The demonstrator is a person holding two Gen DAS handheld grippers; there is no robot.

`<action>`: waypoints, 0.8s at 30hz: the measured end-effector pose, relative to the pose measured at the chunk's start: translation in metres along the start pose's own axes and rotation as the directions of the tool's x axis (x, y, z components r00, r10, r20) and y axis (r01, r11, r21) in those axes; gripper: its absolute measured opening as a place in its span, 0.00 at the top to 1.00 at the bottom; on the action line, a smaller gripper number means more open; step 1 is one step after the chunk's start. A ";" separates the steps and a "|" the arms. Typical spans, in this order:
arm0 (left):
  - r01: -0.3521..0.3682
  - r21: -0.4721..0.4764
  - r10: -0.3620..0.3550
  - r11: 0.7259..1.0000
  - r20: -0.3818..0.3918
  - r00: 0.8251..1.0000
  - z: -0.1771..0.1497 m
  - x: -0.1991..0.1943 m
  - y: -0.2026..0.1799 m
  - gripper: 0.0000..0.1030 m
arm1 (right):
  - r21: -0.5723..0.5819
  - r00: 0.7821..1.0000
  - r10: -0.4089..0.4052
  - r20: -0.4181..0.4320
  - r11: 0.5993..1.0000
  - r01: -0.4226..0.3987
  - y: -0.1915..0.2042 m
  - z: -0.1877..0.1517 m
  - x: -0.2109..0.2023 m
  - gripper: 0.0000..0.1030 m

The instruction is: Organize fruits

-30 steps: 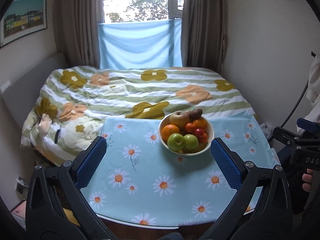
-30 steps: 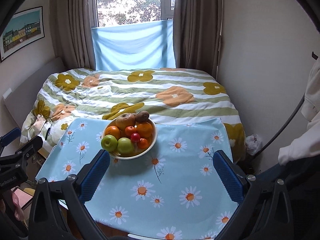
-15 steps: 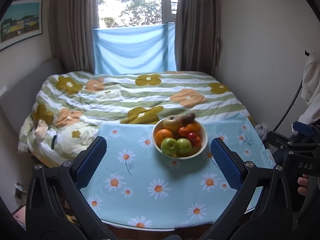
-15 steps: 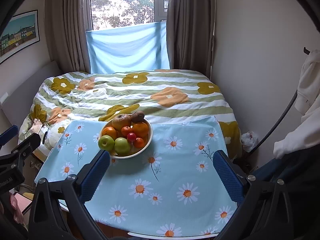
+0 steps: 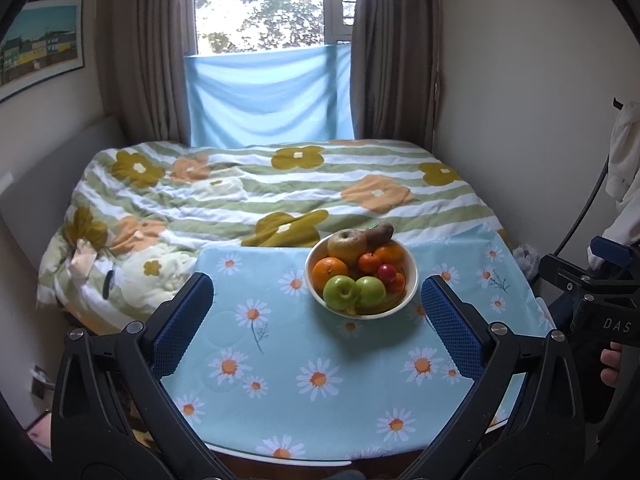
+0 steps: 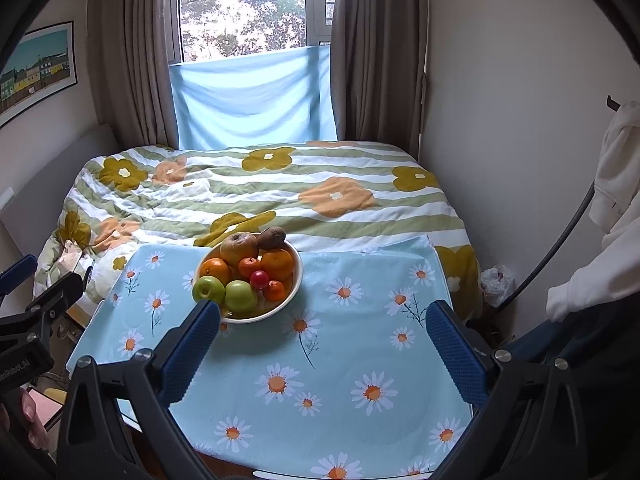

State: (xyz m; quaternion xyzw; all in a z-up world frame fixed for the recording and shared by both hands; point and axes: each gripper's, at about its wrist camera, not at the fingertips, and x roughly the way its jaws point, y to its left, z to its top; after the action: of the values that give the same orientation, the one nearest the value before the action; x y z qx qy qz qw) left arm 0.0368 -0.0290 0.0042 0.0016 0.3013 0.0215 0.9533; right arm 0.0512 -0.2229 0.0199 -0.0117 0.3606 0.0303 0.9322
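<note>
A white bowl (image 5: 408, 296) piled with fruit stands near the far edge of the table (image 5: 320, 420); it also shows in the right wrist view (image 6: 294, 288). It holds two green apples (image 5: 341, 291), oranges (image 5: 330, 270), small tangerines, a small red fruit (image 5: 386, 271), a brownish pear (image 5: 347, 242) and a brown kiwi (image 5: 379, 233). My left gripper (image 5: 316, 312) is open and empty, above the table's near half, short of the bowl. My right gripper (image 6: 322, 336) is open and empty, to the right of and nearer than the bowl.
The table wears a light-blue daisy cloth (image 6: 360, 280). Behind it lies a bed with a flowered striped duvet (image 5: 260, 192), then a window with a blue sheet (image 5: 268, 96). A wall stands on the right, with white clothing (image 6: 616, 184) hanging.
Both grippers have risen and tilted a little; the bowl sits lower and nearer in both views. The jaws stay open.
</note>
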 end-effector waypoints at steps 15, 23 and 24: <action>0.013 -0.009 -0.013 1.000 0.007 1.000 -0.002 0.003 0.000 0.00 | -0.002 1.000 -0.003 0.002 1.000 0.003 -0.002 0.003 0.005 0.01; 0.004 -0.006 -0.004 1.000 0.007 1.000 -0.001 0.003 -0.001 0.00 | 0.004 1.000 -0.007 0.005 1.000 0.007 -0.004 0.005 0.007 0.01; -0.003 -0.004 0.003 1.000 0.010 1.000 -0.001 0.002 -0.001 0.00 | 0.004 1.000 -0.008 0.005 1.000 0.008 -0.005 0.005 0.007 0.01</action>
State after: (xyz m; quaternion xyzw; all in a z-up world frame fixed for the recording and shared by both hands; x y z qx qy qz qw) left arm 0.0383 -0.0298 0.0025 0.0002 0.2965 0.0235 0.9548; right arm 0.0596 -0.2273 0.0188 -0.0111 0.3581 0.0260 0.9332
